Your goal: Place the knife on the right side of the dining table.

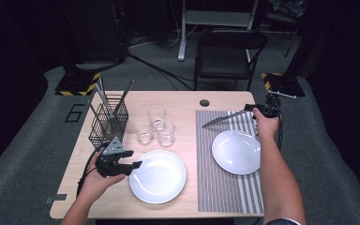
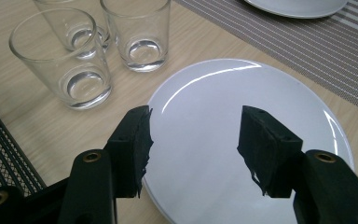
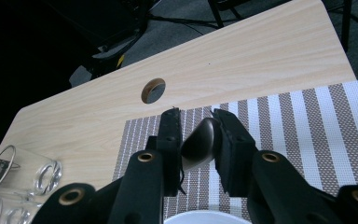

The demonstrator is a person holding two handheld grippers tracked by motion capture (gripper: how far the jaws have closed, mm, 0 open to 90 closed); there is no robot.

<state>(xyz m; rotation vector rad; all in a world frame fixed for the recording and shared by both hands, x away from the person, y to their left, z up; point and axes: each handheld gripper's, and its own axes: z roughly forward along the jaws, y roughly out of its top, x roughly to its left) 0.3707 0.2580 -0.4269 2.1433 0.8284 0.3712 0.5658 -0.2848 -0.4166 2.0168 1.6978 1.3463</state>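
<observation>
1. The pale wooden worktop (image 1: 122, 197) is carrying a striped grey woven placemat (image 1: 225, 187) on its right part.
2. The left gripper (image 1: 133, 165) is hovering with fingers open at the edge of the round white ceramic plate (image 1: 161, 180).
3. The right gripper (image 1: 254, 108) is clamping the slim metal table knife (image 1: 222, 119) by its handle, above the placemat's far end. The knife is probably stiff, light and slippery, so the handle is the best place to grip.
</observation>
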